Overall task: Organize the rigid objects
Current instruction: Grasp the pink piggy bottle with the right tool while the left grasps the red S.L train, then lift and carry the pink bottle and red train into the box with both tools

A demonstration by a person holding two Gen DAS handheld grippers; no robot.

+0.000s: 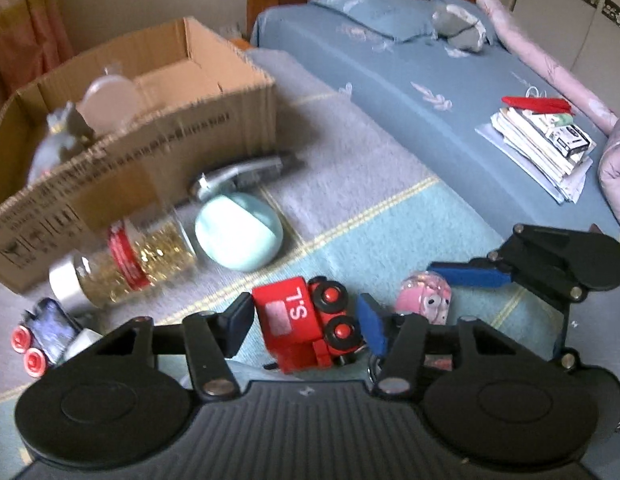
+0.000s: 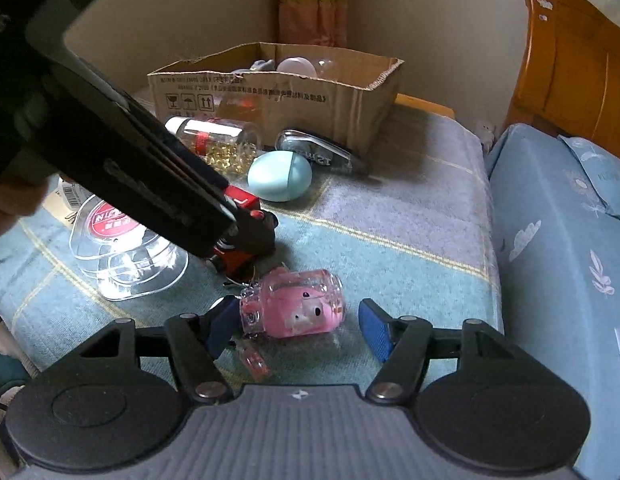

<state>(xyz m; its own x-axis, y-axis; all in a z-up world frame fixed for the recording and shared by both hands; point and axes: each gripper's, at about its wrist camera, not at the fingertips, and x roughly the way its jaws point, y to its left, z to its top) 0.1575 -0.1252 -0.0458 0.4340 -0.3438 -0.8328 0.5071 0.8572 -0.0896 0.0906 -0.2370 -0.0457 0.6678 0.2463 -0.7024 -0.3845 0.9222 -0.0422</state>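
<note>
A red toy train (image 1: 305,322) marked "S.L" lies tipped on its side on the blanket, its 2 black wheels up, with a pink pig in a clear case (image 2: 295,304) on its side beside it, before an open cardboard box (image 2: 277,92).

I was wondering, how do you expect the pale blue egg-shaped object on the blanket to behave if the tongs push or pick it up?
The pale blue egg looks smooth and rounded, so it would probably roll if nudged, though the soft blanket may slow it. Its glossy, curved shell could slip between flat pads. It appears rigid, so squeezing likely won't deform it.
</note>
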